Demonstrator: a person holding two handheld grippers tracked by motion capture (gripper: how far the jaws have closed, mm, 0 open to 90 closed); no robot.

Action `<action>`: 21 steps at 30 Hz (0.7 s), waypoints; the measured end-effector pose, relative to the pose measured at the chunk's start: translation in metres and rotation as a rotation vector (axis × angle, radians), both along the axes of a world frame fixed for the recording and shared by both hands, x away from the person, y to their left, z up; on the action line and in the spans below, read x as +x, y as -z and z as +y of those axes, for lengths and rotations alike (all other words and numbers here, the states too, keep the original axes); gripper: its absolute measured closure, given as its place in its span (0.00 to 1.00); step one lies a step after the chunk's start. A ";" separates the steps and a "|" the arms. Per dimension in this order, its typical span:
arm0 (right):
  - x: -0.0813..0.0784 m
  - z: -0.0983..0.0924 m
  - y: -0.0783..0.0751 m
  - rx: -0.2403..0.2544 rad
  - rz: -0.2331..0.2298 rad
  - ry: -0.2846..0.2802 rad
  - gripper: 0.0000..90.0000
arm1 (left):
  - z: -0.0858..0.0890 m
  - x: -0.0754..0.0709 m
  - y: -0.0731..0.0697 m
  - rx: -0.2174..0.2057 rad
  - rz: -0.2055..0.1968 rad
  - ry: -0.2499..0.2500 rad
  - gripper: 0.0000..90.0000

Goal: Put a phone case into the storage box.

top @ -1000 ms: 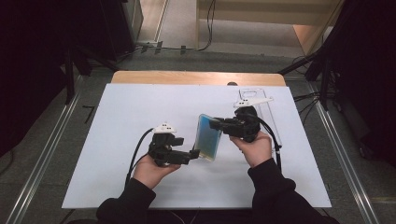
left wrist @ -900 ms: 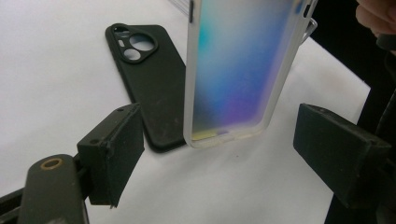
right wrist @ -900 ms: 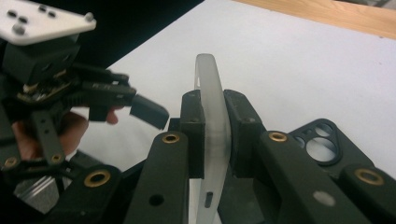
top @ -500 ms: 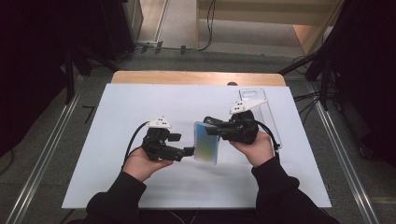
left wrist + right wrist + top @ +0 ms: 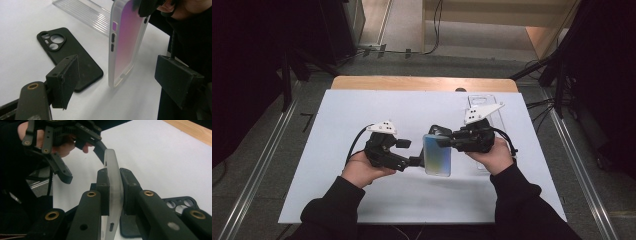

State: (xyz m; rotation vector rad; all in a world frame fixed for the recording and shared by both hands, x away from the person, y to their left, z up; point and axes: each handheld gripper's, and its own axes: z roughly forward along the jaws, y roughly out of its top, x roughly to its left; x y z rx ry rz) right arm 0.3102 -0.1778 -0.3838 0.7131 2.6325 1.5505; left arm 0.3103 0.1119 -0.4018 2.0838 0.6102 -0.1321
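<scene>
A translucent phone case (image 5: pixel 437 155) with a blue-to-yellow gradient face is held upright above the white table. My right gripper (image 5: pixel 443 141) is shut on its top edge, and the right gripper view shows both pads (image 5: pixel 103 185) pressing the case (image 5: pixel 111 162). My left gripper (image 5: pixel 410 152) is open just left of the case. In the left gripper view the case (image 5: pixel 125 37) hangs between and beyond the wide-apart jaws without touching them. A black phone case (image 5: pixel 72 55) with camera holes lies flat on the table behind.
A clear ribbed plastic tray (image 5: pixel 484 102) lies at the table's back right, also seen as the clear tray (image 5: pixel 85 12). The white table cover (image 5: pixel 362 110) ends at a wooden edge at the back. The person's dark sleeves come in from the bottom.
The left gripper has lifted a little and stays beside the case. The case now shows more of its gradient face. The right hand has barely moved.
</scene>
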 end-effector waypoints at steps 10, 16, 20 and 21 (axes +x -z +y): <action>-0.001 0.004 0.002 0.006 0.002 -0.072 0.85 | -0.001 0.002 -0.008 -0.032 -0.009 0.047 0.28; -0.001 0.005 0.004 0.004 0.002 -0.112 0.85 | -0.003 0.001 -0.011 -0.001 -0.037 0.086 0.35; -0.002 0.008 0.005 -0.002 -0.003 -0.137 0.85 | -0.006 0.001 -0.012 0.026 -0.059 0.099 0.40; -0.002 0.009 0.005 -0.002 -0.004 -0.142 0.85 | -0.007 0.001 -0.012 0.028 -0.077 0.100 0.40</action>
